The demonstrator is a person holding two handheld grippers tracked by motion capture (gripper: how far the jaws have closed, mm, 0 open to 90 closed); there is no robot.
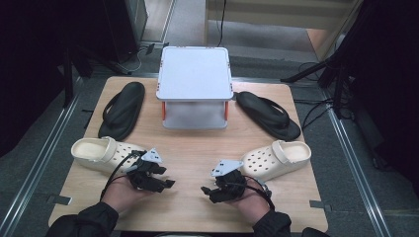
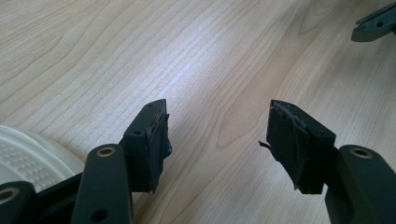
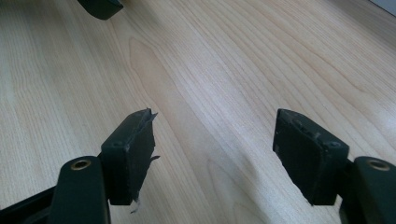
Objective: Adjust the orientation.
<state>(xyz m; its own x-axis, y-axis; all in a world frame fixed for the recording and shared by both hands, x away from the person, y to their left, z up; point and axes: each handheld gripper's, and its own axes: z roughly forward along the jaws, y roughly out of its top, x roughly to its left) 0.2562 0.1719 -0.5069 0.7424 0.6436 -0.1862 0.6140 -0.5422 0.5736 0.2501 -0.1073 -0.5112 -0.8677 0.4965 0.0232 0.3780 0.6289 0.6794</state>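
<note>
Both grippers, left point(image 1: 170, 183) and right point(image 1: 205, 190), gape empty near-centre; cream clogs point(image 1: 101, 153) point(image 1: 276, 158) flank them, black sandals point(image 1: 122, 109) point(image 1: 268, 114) and white rack point(image 1: 194, 74) farther.

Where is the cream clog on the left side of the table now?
In the high view, the left cream clog lies near the table's left edge, in front of the left black sandal and just beside the left gripper.
</note>
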